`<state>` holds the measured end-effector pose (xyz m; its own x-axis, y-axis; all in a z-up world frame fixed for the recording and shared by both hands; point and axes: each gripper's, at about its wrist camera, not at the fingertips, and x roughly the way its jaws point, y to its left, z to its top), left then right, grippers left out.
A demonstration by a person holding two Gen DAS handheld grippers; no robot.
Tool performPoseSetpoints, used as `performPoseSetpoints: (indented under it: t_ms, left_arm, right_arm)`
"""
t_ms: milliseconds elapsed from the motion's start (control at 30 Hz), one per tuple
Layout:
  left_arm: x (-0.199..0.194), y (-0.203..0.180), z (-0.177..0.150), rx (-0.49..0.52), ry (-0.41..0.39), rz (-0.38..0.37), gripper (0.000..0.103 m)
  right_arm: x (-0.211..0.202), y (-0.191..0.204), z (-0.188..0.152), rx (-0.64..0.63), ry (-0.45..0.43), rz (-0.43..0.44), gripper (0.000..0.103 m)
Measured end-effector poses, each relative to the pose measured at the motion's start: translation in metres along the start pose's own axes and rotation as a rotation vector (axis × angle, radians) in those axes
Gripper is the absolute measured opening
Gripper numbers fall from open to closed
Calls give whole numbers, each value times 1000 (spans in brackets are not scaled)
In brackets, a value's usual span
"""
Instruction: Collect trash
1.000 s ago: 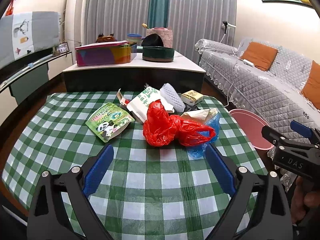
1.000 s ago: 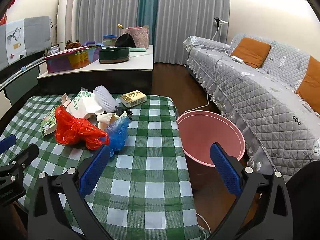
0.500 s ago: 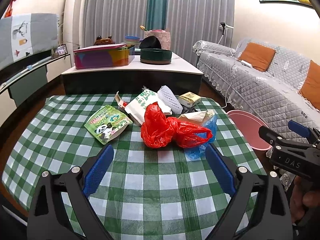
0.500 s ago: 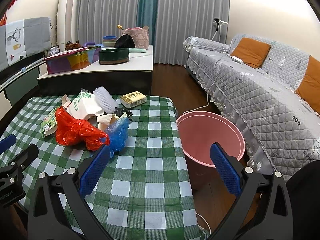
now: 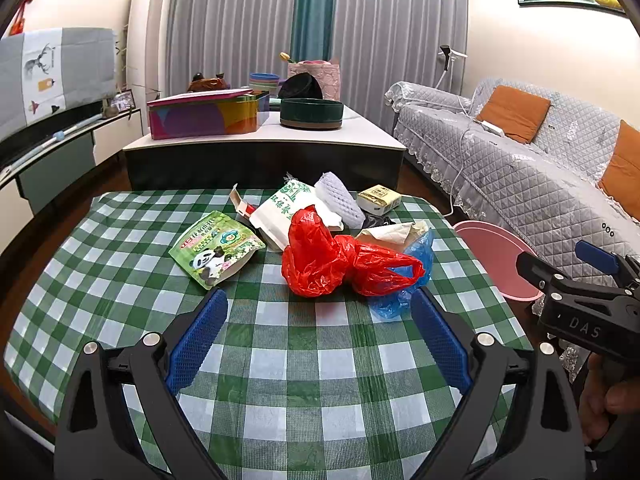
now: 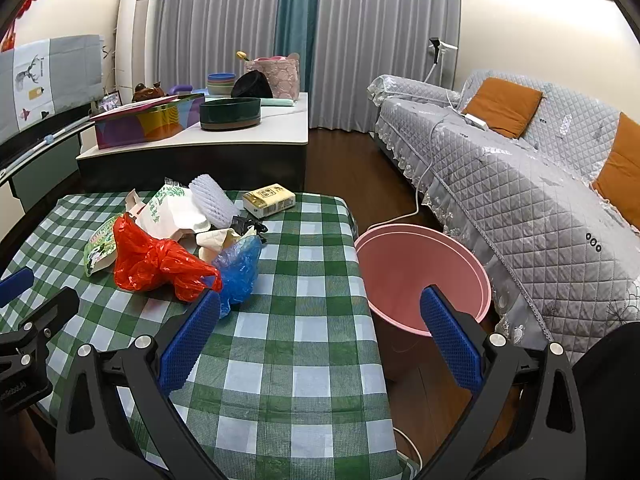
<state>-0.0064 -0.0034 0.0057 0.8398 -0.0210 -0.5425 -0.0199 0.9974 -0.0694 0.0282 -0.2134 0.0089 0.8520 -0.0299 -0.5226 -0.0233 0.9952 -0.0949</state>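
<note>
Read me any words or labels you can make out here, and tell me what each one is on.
"DAS": on the right gripper.
Green Chinese characters on the white paper bag: too blurred to read.
Print on the green panda pouch: too small to read.
Print on the small yellow box: too small to read.

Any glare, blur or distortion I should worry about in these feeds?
Left wrist: sharp, evenly lit, red bag slightly shiny; fisheye bends the table edges. Right wrist: also sharp; pink bin clearly visible, dark vignette in the corners.
</note>
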Motion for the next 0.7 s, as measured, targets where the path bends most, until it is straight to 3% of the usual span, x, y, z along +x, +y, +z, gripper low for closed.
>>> performPoseSetpoints:
  t_ms: [700]
  left_arm:
    - [0, 0, 0, -3, -1, -1, 90]
  right_arm:
    - [0, 8, 5, 1, 3, 8, 98]
